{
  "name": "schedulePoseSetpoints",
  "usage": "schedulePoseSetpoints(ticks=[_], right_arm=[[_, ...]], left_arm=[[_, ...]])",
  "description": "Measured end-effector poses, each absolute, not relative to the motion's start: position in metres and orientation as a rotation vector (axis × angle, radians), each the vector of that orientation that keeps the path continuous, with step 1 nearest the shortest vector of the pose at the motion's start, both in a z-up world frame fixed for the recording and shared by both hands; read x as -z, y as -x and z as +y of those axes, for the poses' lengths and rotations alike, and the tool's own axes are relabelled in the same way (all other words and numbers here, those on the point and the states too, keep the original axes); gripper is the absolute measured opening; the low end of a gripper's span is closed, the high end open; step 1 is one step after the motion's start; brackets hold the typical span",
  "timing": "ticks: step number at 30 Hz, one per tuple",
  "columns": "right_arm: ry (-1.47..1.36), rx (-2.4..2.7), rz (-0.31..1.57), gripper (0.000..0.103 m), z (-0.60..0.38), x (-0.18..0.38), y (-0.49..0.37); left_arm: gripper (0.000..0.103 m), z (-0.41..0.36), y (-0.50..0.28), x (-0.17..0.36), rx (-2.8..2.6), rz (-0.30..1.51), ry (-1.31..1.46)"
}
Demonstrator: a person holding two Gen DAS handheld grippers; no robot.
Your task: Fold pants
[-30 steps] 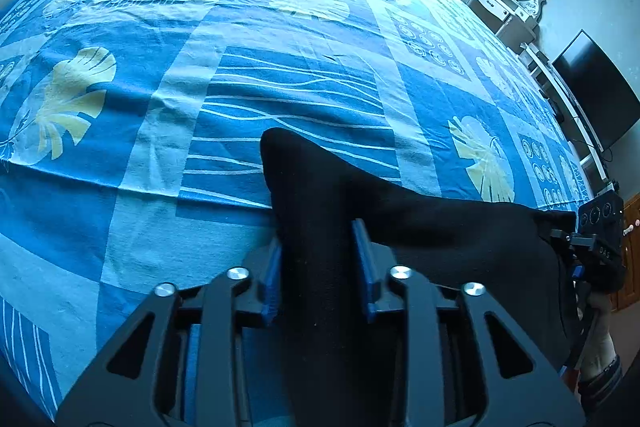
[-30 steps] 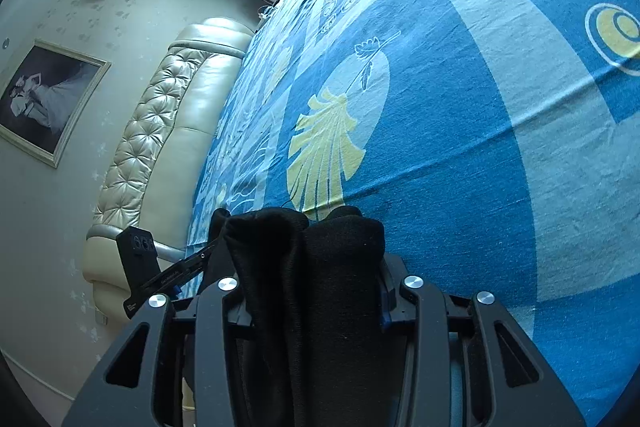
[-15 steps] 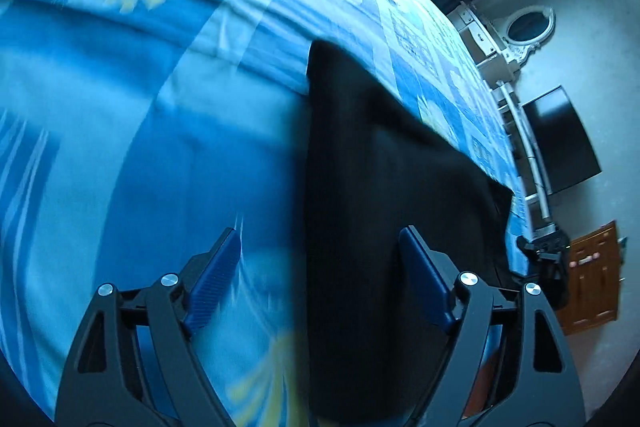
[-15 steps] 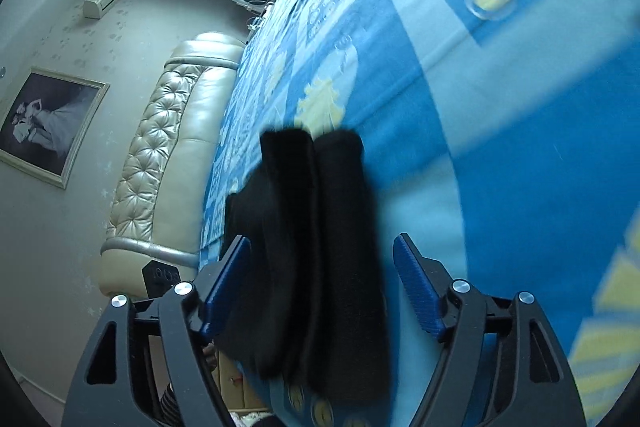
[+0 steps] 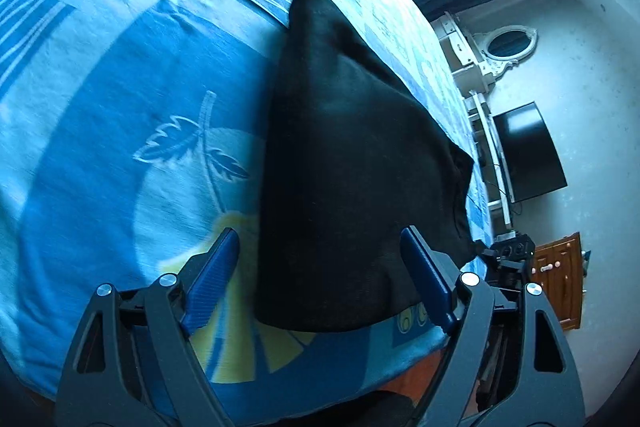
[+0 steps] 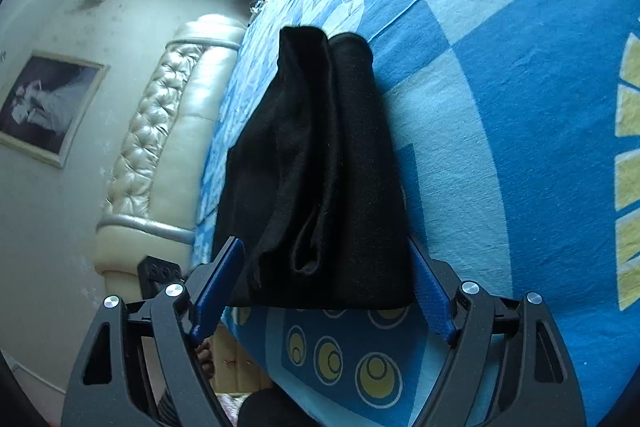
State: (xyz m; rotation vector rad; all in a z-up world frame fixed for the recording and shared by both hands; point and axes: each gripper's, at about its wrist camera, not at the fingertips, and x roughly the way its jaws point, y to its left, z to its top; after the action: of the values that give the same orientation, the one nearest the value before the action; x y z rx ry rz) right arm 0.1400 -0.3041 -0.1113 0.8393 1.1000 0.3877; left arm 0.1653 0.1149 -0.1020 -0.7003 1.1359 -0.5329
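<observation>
The black pants (image 5: pixel 352 147) lie folded in a flat bundle on the blue patterned bedsheet (image 5: pixel 120 107), close to the bed's near edge. My left gripper (image 5: pixel 318 233) stands wide at the bundle's near end; its jaws are closing a little and the pads do not touch the cloth. In the right wrist view the pants (image 6: pixel 320 147) show layered folds on the sheet (image 6: pixel 500 107). My right gripper (image 6: pixel 324 243) straddles their near edge; its jaws are opening and grip nothing. Each view catches the other gripper at the far end: the right one (image 5: pixel 508 255) and the left one (image 6: pixel 160 271).
A padded cream headboard (image 6: pixel 160 147) bounds one end of the bed, with a framed picture (image 6: pixel 44 107) on the wall. A dark TV (image 5: pixel 528 151), a white dresser with an oval mirror (image 5: pixel 508 43) and a wooden cabinet (image 5: pixel 560 279) stand past the other side.
Both grippers have let go of the pants, opened wide and drawn back toward the bed's edge. The pants now rest on the sheet. The left view has rolled.
</observation>
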Motion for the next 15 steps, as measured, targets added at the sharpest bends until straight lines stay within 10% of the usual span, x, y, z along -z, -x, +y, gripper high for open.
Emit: schedulePoseSetpoints(ticks=[1,5,15], right_arm=[[-0.796,-0.372,1.117,0.064,-0.299,0.111,-0.141],[-0.818,-0.385,1.12,0.042,-0.302,0.113,-0.139],[-0.834,-0.432,1.11,0.037,-0.301,0.095,-0.123]], left_arm=[[0.055,0.111,-0.166,0.103,0.534,1.146,0.683],[0.043,0.104,-0.164,0.1,0.507,1.15,0.623],[0.033,0.11,-0.148,0.074,0.499,1.132,0.571]])
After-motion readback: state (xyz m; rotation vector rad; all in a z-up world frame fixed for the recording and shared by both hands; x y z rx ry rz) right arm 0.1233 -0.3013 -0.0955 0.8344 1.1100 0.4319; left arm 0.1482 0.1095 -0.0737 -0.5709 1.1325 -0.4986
